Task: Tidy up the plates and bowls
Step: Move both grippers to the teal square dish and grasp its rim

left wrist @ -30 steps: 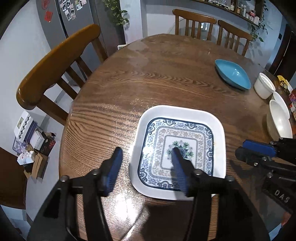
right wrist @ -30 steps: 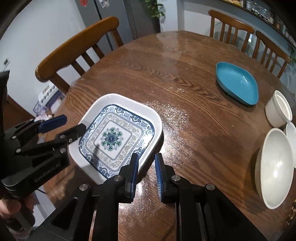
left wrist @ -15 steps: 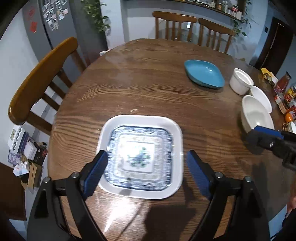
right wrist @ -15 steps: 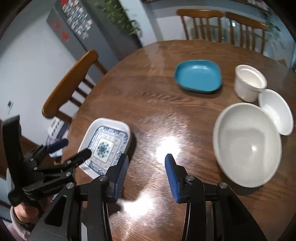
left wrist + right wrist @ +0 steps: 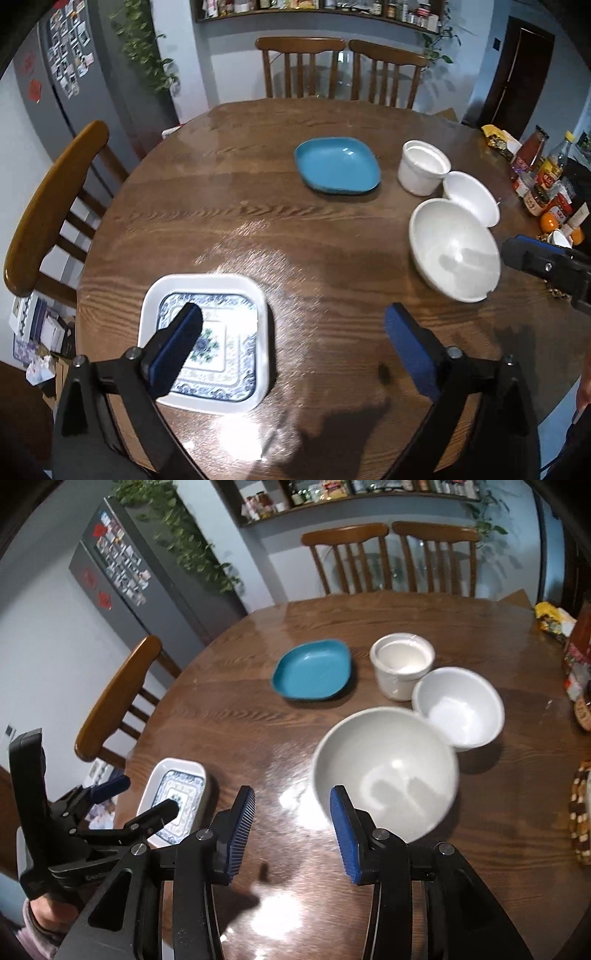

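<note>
The round wooden counter (image 5: 229, 206) carried everything: a patterned square plate (image 5: 207, 341) near its front-left edge, a large white bowl (image 5: 384, 771) toward the right, a teal dish (image 5: 337, 165) farther back, and a small white bowl (image 5: 458, 707) touching a white ramekin-style cup (image 5: 402, 664) beside it. The left hand-held gripper (image 5: 291, 336) hung above the counter with its jaws still spreading wide and nothing between them, one finger merely overlapping the plate in the view. The right hand-held gripper (image 5: 291, 812) stood partly apart and empty, just short of the large bowl's near rim. If that bowl was the next piece to gather, I would judge the sound way was to straddle its near wall with one pad inside and one outside, close firmly before lifting, and keep it level, since glazed ware could slip. Nesting ought to run big to small, so the large bowl should serve as the base rather than be moved onto the others. Both views were motion-blurred, so the bowl's rim was soft. The right edge of the counter was cut off, with bottles and packets there hard to read, and the person showed only as a hand and sleeve (image 5: 40, 919) low in the right wrist view.
</note>
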### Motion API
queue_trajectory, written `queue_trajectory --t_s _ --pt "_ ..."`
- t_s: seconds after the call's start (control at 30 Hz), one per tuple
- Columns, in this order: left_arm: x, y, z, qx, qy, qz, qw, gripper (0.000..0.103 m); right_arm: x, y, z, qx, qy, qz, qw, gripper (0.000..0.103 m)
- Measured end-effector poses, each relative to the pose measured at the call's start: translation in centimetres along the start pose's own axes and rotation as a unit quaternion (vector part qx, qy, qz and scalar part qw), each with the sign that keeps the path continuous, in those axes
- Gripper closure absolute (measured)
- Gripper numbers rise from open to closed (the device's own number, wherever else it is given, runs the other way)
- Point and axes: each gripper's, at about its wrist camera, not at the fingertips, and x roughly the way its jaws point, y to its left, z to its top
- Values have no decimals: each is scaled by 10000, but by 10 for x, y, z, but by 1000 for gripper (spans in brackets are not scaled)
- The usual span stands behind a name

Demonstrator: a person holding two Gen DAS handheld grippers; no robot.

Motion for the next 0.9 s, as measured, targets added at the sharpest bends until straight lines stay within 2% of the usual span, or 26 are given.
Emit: queue_trajectory --t_s 0.23,0.53,0.7,0.9 --pt "-15 -13 33 19 -237 -125 9996 1 -35 -20 32 -41 -308 -351 9989 56" --pt "-40 -12 108 -92 -782 -52 9969 1 -55 -16 92 -254 -599 -605 9960 56" --pt "-16 -2 140 -259 -673 76 9974 1 -29 -6 122 -362 -465 -443 9973 56" --pt "57 16 140 -510 -108 259 9983 1 47 -7 148 -464 86 -571 9972 56"
